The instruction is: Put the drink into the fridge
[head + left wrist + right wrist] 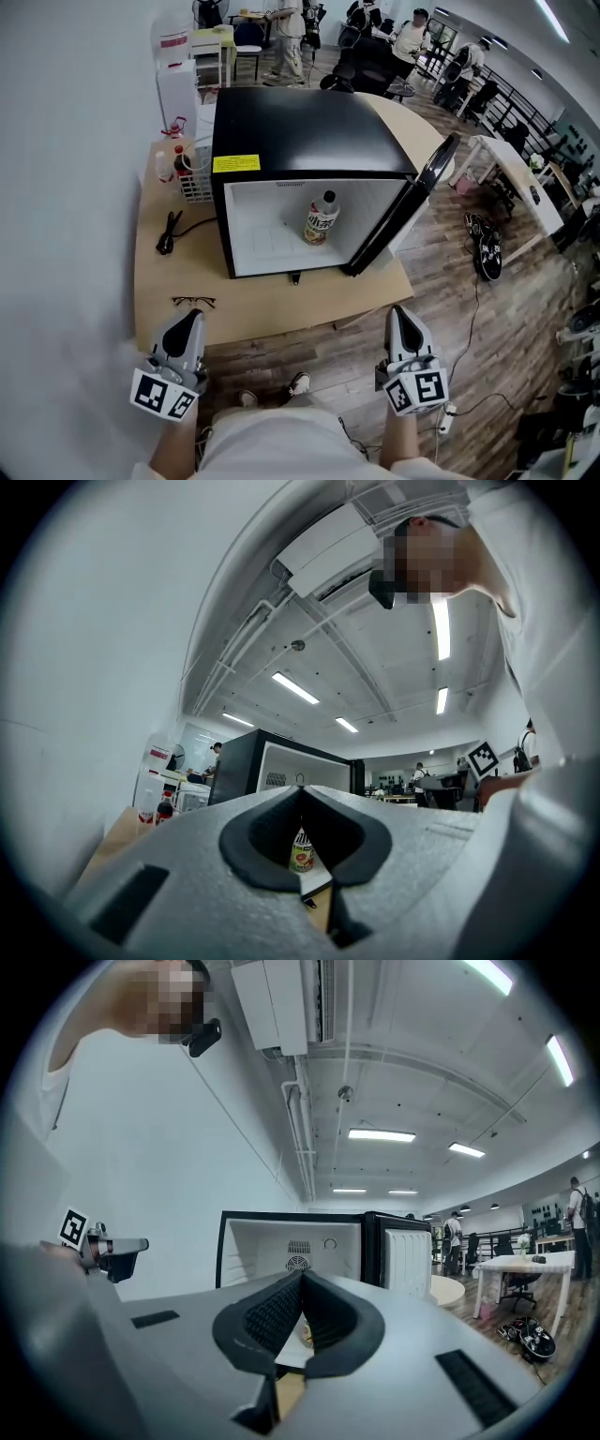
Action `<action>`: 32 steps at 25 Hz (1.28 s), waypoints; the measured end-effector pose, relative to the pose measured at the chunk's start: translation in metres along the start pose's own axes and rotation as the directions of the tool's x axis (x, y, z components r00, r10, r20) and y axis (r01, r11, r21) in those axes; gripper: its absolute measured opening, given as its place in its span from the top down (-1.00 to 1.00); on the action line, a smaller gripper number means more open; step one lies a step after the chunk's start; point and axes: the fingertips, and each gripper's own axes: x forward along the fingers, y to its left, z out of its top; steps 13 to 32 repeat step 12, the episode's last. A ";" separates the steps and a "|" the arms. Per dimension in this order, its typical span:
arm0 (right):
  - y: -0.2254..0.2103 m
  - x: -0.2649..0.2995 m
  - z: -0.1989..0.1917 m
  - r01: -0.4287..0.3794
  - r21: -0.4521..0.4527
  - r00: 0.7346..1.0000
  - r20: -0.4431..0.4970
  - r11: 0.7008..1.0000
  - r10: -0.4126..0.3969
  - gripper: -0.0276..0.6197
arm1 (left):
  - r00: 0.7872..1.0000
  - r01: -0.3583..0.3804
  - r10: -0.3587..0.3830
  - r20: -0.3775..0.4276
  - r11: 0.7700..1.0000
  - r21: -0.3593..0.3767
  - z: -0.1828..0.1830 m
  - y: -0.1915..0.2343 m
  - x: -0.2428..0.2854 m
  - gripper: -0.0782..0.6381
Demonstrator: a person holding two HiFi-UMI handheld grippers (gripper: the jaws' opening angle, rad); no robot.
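**Left gripper** (190, 317) (300, 791): held low at the person's left side, in front of the fridge (300, 131) and short of the tabletop (272, 302). It points toward the fridge. Its fingers (251, 834) are pressed together with nothing between them.

**Right gripper** (403, 315) (302, 1279): held low at the person's right side, also in front of the fridge and level with the left gripper. Its fingers (255, 1321) are pressed together and empty.

**Fridge**: small and black with a white interior. It stands on the tabletop with its open cavity facing the person.

**Door** (412, 199): swung wide open at the fridge's right side as seen from the head view.

**Drink bottle** (321, 218) (301, 850): upright on the floor of the fridge cavity, a little right of centre. It has a white cap and a printed label, and it is well apart from both grippers.

**Yellow label** (235, 163): on the fridge's top front edge, near its left corner.

**Tabletop**: light wood, carrying the fridge.

**Glasses** (193, 302): lying in front of the fridge toward its left, near the tabletop's front edge.

**Black cable** (170, 232): lying on the tabletop to the left of the fridge.

**White basket** (195, 180): just left of the fridge toward its back, with a red-capped bottle (165, 166) beside it.
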 end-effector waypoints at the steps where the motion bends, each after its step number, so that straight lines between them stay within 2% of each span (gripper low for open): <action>1: 0.002 -0.001 -0.001 -0.002 -0.004 1.000 -0.003 1.000 0.002 0.91 | 1.000 -0.001 0.001 0.000 1.000 -0.002 -0.001 0.000 -0.002 0.74; 32: 0.015 -0.008 -0.003 -0.007 -0.020 1.000 -0.010 1.000 0.007 0.91 | 1.000 0.005 -0.005 -0.003 1.000 -0.010 -0.003 0.000 -0.012 0.74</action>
